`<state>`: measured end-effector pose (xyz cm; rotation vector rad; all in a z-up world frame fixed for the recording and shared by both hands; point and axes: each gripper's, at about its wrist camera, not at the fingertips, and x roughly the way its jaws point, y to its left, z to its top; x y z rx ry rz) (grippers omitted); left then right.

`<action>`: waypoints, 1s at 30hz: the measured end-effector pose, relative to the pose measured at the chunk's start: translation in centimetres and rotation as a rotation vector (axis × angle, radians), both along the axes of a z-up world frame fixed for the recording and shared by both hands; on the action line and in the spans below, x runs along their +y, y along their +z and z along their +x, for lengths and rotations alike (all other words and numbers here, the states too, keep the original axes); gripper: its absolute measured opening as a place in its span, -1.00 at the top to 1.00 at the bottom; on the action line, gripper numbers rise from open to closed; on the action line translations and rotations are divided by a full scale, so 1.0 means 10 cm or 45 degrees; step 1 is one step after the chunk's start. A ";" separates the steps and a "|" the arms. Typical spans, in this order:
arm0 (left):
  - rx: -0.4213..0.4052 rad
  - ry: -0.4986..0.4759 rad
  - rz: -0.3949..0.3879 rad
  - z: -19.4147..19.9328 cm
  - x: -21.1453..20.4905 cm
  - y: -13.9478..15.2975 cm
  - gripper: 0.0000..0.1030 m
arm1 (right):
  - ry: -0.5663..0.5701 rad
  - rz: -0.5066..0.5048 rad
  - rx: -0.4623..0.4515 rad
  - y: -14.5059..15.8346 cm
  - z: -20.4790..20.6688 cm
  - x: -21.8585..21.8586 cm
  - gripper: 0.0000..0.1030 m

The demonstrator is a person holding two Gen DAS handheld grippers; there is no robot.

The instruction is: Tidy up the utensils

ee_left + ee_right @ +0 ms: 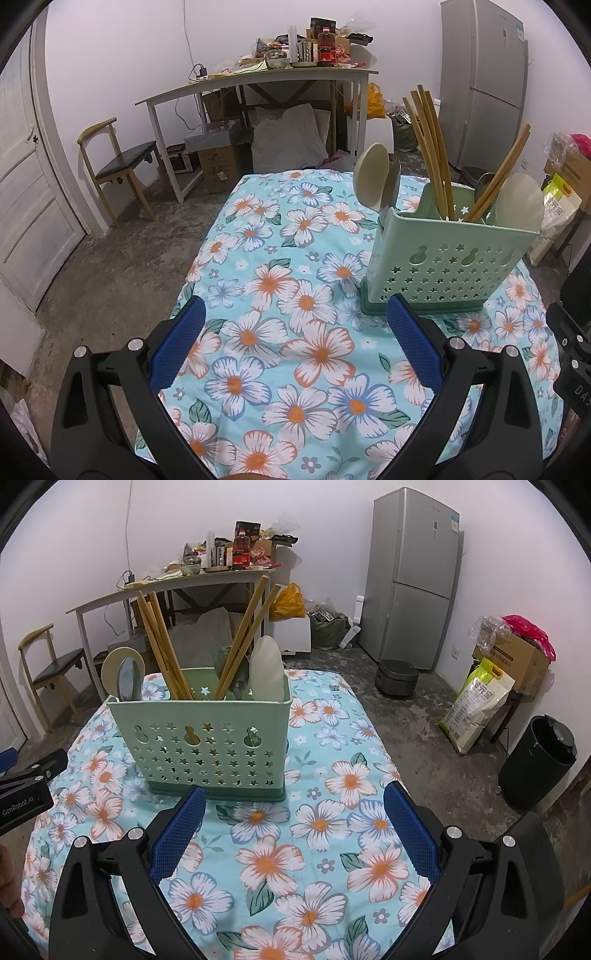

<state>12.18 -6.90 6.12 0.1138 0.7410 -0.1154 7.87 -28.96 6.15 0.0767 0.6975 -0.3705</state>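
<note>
A pale green perforated utensil holder stands upright on the flowered tablecloth. Inside it stand several wooden chopsticks and beige spoons, along with a grey spoon. My left gripper is open and empty above the cloth, with the holder just beyond its right finger. My right gripper is open and empty too, and the holder sits just past its left finger. The left gripper's body shows at the left edge of the right wrist view.
Beyond the table lie a cluttered desk, a wooden chair, a grey fridge, a black bin, a rice bag and boxes. A white door is on the left.
</note>
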 end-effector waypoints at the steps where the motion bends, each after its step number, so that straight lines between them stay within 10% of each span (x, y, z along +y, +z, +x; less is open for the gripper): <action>1: 0.002 0.001 0.001 0.01 0.01 0.00 -0.84 | 0.000 -0.001 0.000 0.00 0.00 0.00 -0.83; 30: 0.008 -0.005 -0.004 0.00 0.01 0.01 -0.84 | 0.011 -0.005 0.002 0.02 0.00 0.02 -0.83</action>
